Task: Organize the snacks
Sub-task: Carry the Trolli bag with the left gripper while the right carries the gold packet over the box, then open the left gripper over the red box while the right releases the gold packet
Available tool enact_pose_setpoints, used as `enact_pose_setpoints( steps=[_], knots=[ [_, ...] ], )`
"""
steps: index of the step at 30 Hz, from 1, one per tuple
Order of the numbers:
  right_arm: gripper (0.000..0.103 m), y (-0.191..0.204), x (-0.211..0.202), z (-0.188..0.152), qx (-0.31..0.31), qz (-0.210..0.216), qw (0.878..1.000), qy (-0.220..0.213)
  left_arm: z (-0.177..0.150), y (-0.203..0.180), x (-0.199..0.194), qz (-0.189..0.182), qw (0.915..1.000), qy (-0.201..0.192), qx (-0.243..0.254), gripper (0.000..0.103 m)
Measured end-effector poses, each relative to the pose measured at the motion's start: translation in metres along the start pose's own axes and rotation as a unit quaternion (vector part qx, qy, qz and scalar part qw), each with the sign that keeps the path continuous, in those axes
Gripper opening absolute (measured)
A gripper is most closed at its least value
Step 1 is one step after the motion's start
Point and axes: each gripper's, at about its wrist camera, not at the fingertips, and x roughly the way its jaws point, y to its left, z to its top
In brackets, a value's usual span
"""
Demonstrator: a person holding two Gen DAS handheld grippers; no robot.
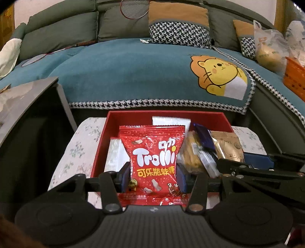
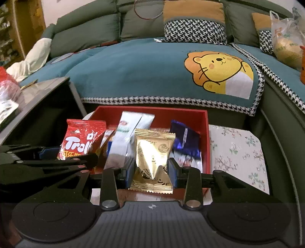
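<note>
Jaws of the left gripper (image 1: pixel 152 177) clamp the red Trolli packet (image 1: pixel 152 164); those of the right gripper (image 2: pixel 151 171) clamp the gold packet (image 2: pixel 152 160). Both packets stand upright, directly above the red box (image 1: pixel 167 114).

— What sort of place is this?
— A home, a living room by the look of it. A big grey-green sofa (image 1: pixel 63 28) fills the back, with a teal throw (image 1: pixel 124 76) bearing a cartoon lion (image 1: pixel 219 76).
— Anything else?
— Houndstooth cushions (image 1: pixel 179 32), a badminton racket (image 1: pixel 133 9) on the sofa, plastic shopping bags (image 1: pixel 270 47), and a flowered cloth (image 2: pixel 238 152) under a red box (image 2: pixel 152 110) of snacks.
</note>
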Motion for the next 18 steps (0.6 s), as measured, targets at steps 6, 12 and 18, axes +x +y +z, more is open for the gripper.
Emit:
enact_pose_setpoints(
  steps=[6, 12, 18],
  knots=[
    [0.046, -0.005, 0.034, 0.017, 0.011, 0.0, 1.0, 0.009, 0.017, 0.003, 0.036, 0.012, 0.9999, 0.007, -0.004, 0.083],
    [0.046, -0.009, 0.065, 0.019, 0.004, 0.0, 1.0, 0.025, 0.016, 0.004, 0.071, 0.025, 0.9992, 0.031, -0.003, 0.083],
    [0.047, -0.014, 0.082, 0.016, 0.011, 0.004, 0.999, 0.034, 0.015, -0.003, 0.086, 0.049, 0.9982, 0.028, 0.023, 0.085]
  ],
)
